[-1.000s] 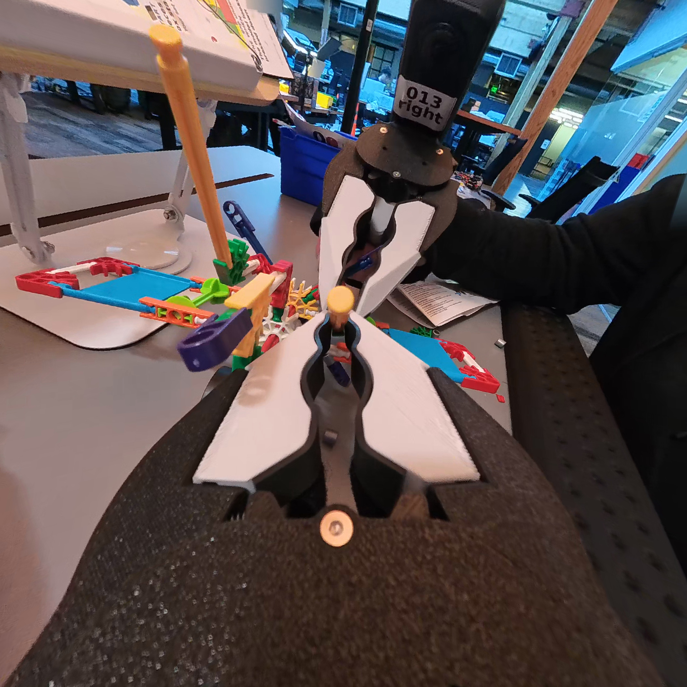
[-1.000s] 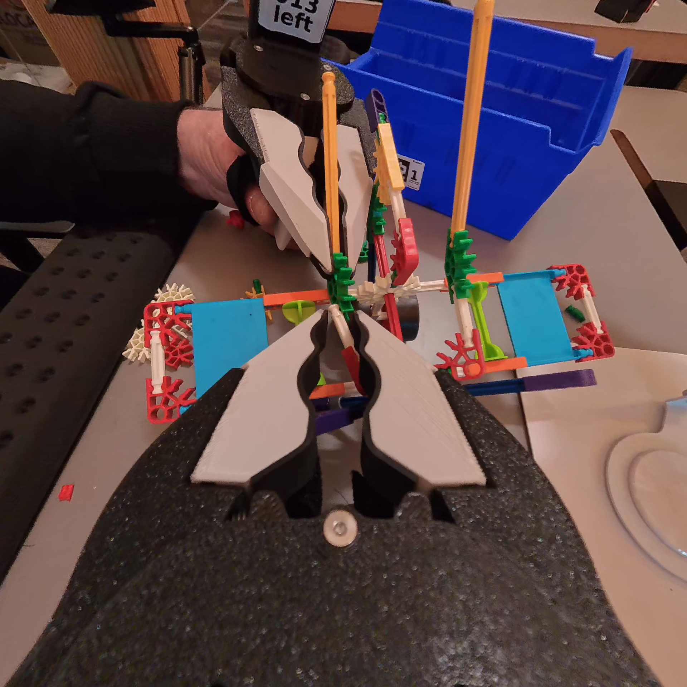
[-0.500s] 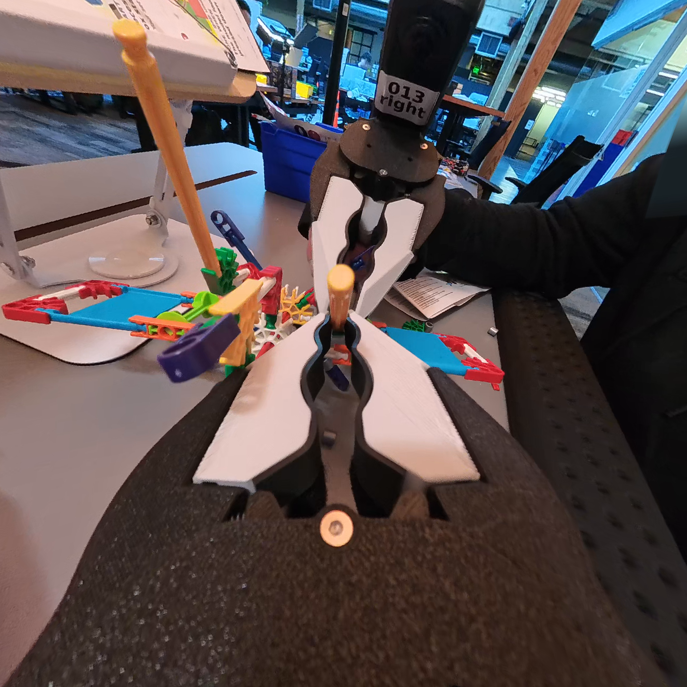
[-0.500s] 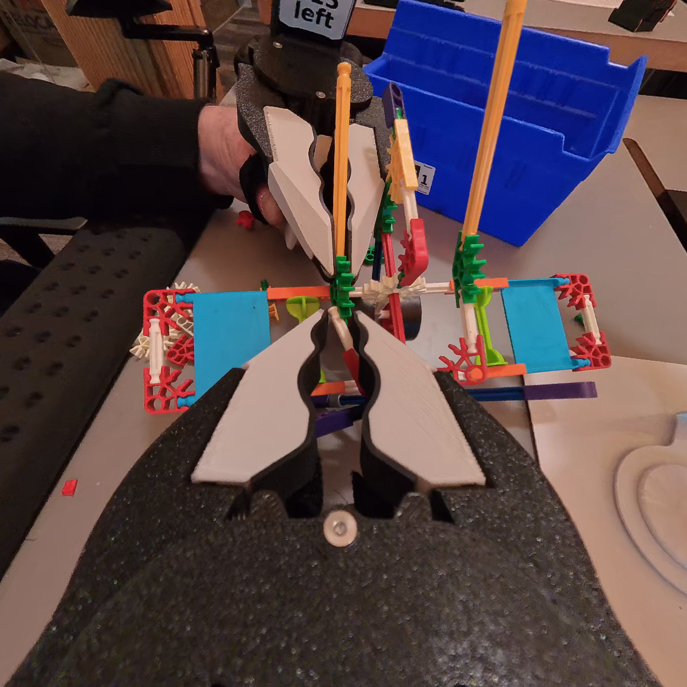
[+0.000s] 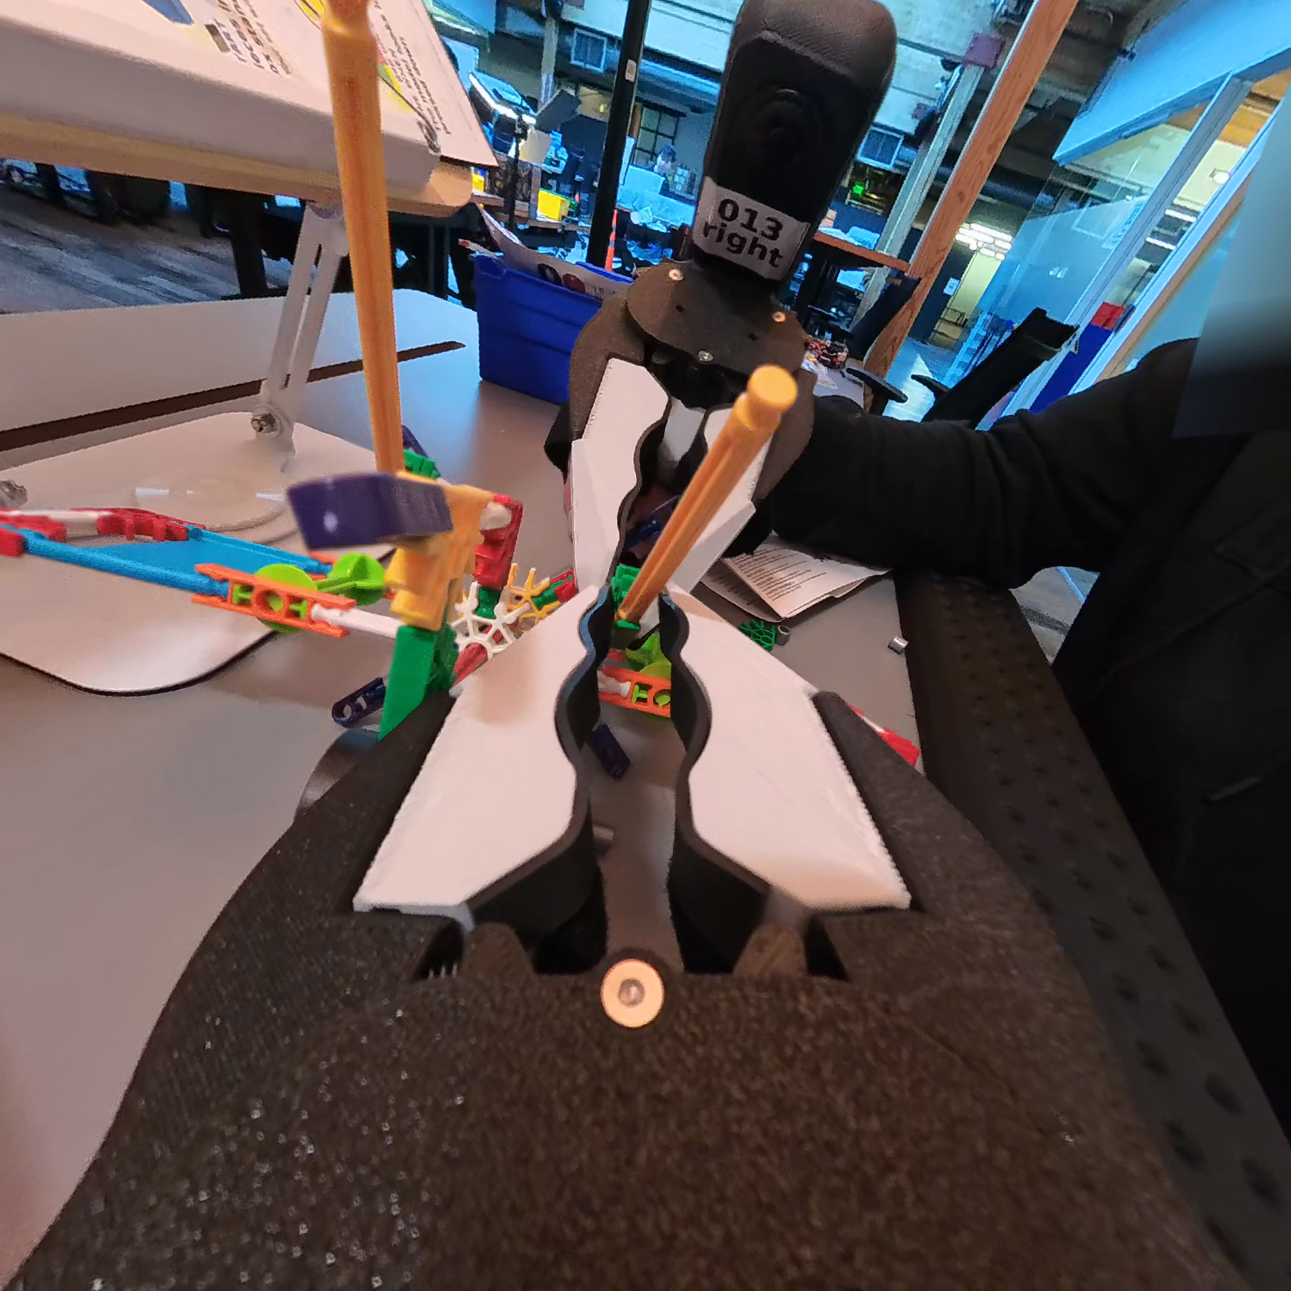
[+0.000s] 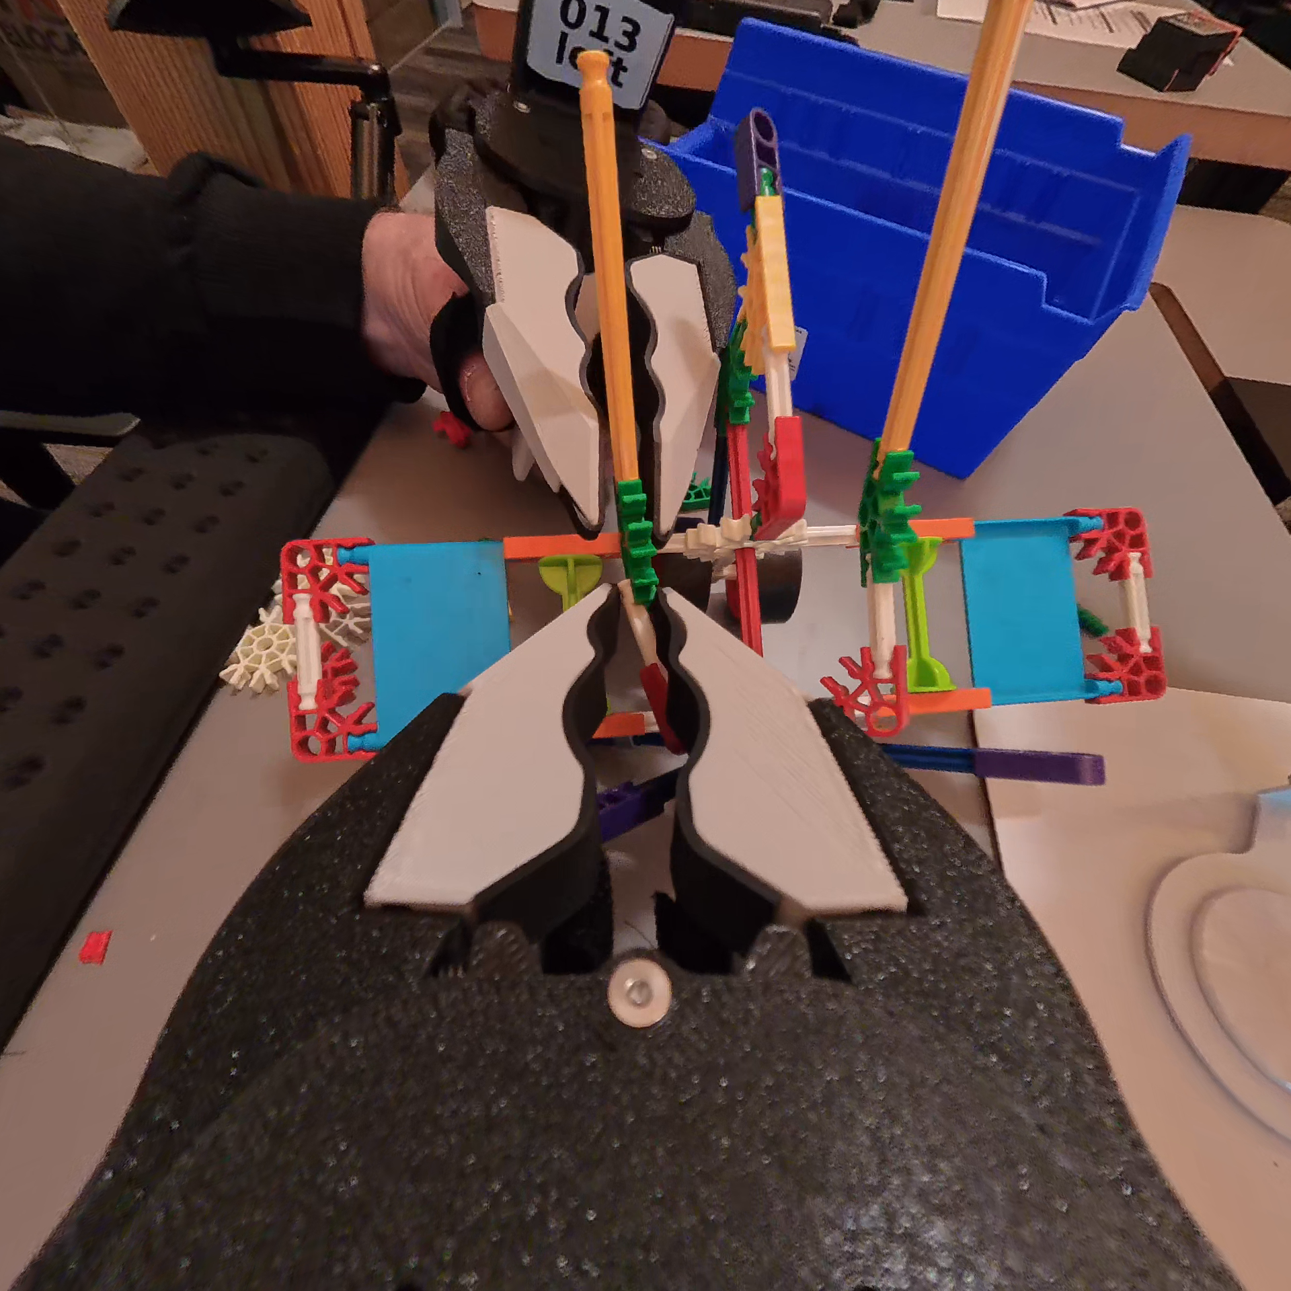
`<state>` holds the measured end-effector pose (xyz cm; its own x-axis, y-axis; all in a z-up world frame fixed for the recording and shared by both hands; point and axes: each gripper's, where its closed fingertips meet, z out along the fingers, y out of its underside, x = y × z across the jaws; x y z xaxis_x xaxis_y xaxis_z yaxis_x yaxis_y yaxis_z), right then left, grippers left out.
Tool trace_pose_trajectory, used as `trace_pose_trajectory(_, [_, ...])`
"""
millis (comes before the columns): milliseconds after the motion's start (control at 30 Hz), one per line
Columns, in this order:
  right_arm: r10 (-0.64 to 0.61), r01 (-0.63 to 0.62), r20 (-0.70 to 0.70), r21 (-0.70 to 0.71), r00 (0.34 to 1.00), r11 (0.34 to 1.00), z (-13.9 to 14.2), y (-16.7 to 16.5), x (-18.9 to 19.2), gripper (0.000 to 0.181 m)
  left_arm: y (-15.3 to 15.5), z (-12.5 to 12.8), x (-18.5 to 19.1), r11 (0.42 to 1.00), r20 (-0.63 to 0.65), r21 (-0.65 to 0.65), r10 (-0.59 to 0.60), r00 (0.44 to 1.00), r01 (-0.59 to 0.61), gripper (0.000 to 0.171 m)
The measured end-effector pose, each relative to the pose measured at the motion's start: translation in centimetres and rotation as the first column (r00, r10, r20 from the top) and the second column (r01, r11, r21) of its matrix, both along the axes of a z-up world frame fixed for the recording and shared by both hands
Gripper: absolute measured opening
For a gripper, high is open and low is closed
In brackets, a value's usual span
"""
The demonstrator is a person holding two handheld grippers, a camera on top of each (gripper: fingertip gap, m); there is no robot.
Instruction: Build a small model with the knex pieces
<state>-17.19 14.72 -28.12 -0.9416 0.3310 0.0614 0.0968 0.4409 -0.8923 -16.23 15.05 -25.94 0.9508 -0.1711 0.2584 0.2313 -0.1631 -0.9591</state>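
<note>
- We see the left gripper in the centre of the left wrist view, its jaws closed on the base of a yellow-orange rod where it enters a green connector.
- In the right wrist view that rod stands nearly upright at upper centre, between the left gripper's white fingers.
- The right gripper sits at the centre of its own view, jaws closed on a short white rod with a red end, just below the green connector.
- Both grippers meet at the same joint of a colourful construction-toy model, which spans the middle of the frame above the grey worktop.
- A second yellow-orange rod rises from another green connector right of centre.
- Blue panels with red snowflake connectors end the model at left and right.
- A blue bin stands behind the model at upper right.
- A white stand base lies at left in the left wrist view.
</note>
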Motion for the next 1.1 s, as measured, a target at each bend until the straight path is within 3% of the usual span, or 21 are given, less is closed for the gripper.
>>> trace_pose_trajectory(800, [-0.051,0.054,-0.021,0.108,0.998,0.993,-1.3,-0.2,-0.5,0.016,0.3,-1.0,-0.7,0.999,0.015,-0.032,0.037,0.999,-0.036,0.005])
trace_pose_trajectory(967, [-0.042,0.051,-0.060,0.157,0.997,0.986,-1.5,-0.1,-0.3,0.020,0.4,-0.8,-0.6,0.998,0.014,-0.034,0.050,0.999,-0.049,0.006])
trace_pose_trajectory(1100, [-0.054,0.092,-0.156,0.242,0.986,0.966,-1.7,0.3,-0.8,0.013,0.2,-0.6,-1.4,0.994,0.095,-0.034,0.111,0.989,-0.108,0.006])
